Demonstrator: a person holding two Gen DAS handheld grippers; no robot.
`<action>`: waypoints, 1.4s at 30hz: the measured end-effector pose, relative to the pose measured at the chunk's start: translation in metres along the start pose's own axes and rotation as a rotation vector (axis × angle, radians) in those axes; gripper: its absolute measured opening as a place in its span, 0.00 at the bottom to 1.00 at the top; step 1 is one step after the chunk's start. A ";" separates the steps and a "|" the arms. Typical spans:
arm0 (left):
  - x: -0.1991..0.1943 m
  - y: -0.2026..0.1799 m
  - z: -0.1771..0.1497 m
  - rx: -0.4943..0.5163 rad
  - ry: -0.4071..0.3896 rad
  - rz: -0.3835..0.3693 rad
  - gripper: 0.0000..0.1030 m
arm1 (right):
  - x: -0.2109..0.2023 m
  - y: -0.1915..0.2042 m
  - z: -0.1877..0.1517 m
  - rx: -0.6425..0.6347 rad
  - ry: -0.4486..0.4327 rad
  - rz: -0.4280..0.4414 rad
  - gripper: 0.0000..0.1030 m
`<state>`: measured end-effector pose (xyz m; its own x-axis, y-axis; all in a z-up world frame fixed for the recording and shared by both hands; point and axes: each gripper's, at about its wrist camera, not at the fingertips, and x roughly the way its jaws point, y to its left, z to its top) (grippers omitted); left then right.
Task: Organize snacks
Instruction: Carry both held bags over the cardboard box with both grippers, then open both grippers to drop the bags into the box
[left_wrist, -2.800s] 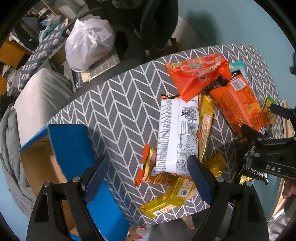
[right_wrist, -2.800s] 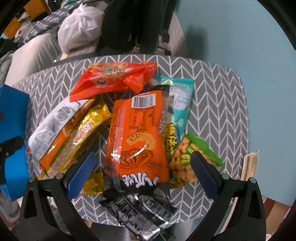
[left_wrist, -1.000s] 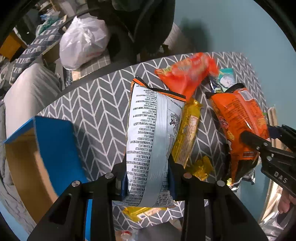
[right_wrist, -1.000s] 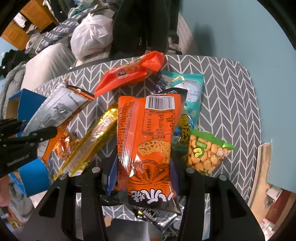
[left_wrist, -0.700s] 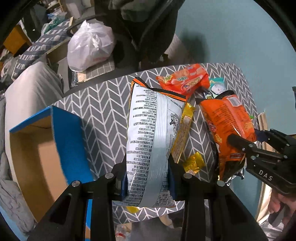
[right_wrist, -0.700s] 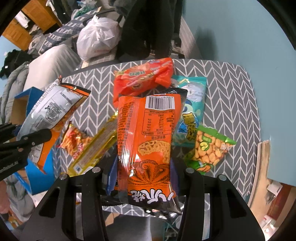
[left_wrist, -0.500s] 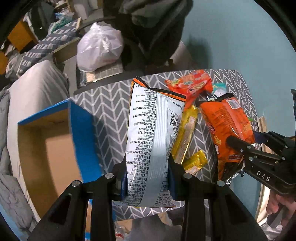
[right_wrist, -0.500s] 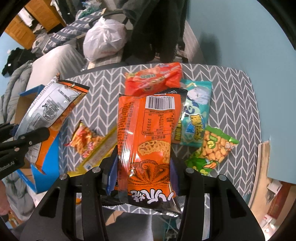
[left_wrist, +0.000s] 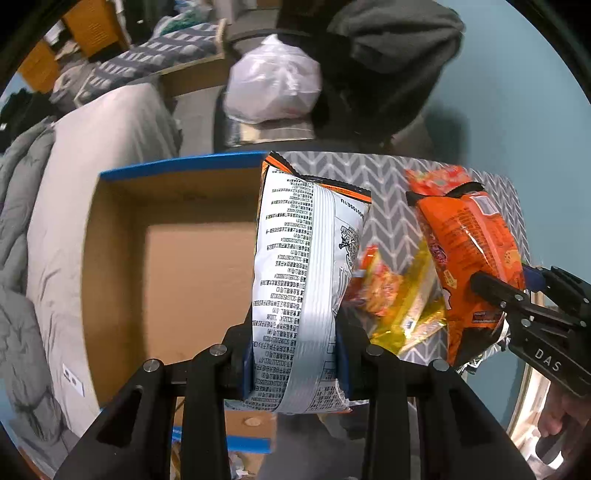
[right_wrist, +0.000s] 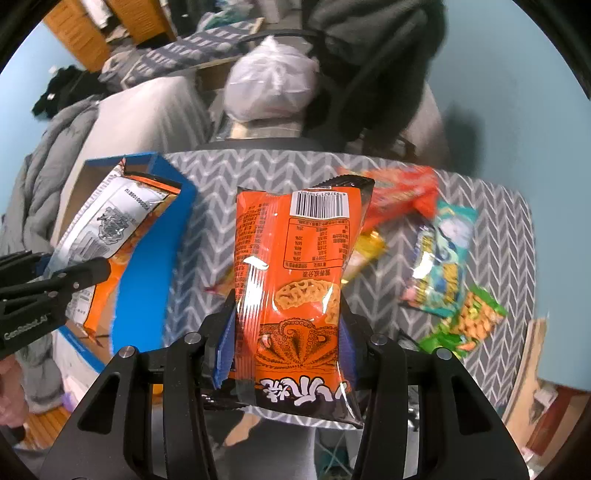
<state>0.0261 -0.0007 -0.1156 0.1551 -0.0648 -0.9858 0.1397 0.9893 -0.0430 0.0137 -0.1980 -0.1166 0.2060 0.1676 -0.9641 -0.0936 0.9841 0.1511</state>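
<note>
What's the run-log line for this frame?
left gripper: silver bag over box | right gripper: orange bag over table

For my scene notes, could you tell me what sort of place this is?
Probably a lived-in bedroom or dorm room: a grey duvet lies beside the snack table, a tied white plastic bag sits behind it, and wooden furniture stands beyond.

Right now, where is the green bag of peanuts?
In the right wrist view, the green peanut bag lies at the table's right edge, just below the teal snack bag, away from the box.
</note>
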 end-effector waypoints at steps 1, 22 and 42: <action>-0.001 0.009 -0.002 -0.018 -0.002 0.003 0.34 | 0.000 0.006 0.002 -0.011 -0.001 0.002 0.44; 0.002 0.139 -0.038 -0.262 -0.010 0.073 0.34 | 0.029 0.167 0.040 -0.286 0.004 0.110 0.44; 0.028 0.185 -0.054 -0.326 0.043 0.112 0.35 | 0.074 0.238 0.051 -0.334 0.074 0.122 0.44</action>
<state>0.0033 0.1878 -0.1604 0.1099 0.0452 -0.9929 -0.1971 0.9801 0.0228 0.0567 0.0520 -0.1408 0.1035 0.2654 -0.9586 -0.4285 0.8816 0.1979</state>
